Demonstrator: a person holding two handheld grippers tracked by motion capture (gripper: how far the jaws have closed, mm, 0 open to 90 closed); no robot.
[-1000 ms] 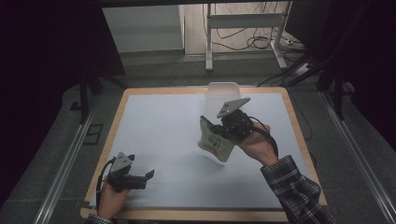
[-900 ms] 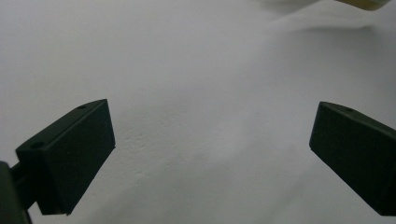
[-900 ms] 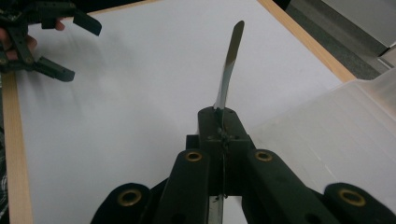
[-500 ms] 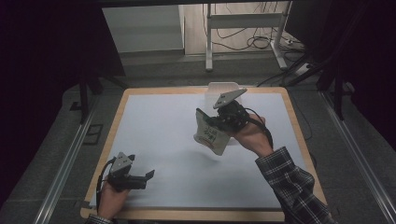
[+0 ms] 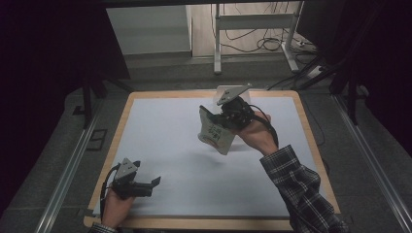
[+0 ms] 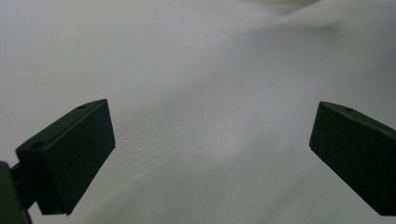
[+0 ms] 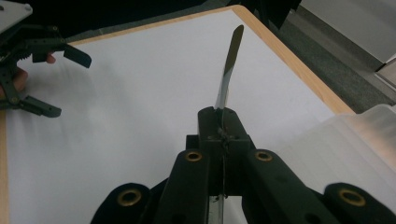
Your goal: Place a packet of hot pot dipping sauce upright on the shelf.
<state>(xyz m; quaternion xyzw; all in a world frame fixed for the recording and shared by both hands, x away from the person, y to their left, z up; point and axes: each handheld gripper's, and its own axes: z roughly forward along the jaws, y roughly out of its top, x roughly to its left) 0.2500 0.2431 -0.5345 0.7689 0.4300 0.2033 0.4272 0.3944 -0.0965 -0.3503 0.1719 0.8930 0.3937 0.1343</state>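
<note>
L gripper (image 5: 154,182) sits low at the near-left corner of the white mat (image 5: 165,145), jaws wide apart w/ nothing between them – the left gripper view has bare mat under both pads. It's idle for now, so best kept parked there, clear of the carrying path.

Mid-table, the pouch (image 5: 215,132) hangs in the air above the mat, pinched by its top edge and tilted, body dangling down-left. In the right gripper view the pouch (image 7: 227,70) shows edge-on, a thin strip rising straight out of the closed jaws.

R gripper (image 5: 224,118) is clamped on that pouch edge – jaws fully together, only film between them. Just behind it stands a translucent container (image 5: 233,94) near the far edge of the mat, likely where the pouch is headed.

To do this step well: keep the squeeze firm, since the grip is on thin film and could slip. Move smoothly so the hanging body doesn't swing. Carry the pouch high enough to clear the container rim before lowering, and don't release until it's over the opening.
</note>
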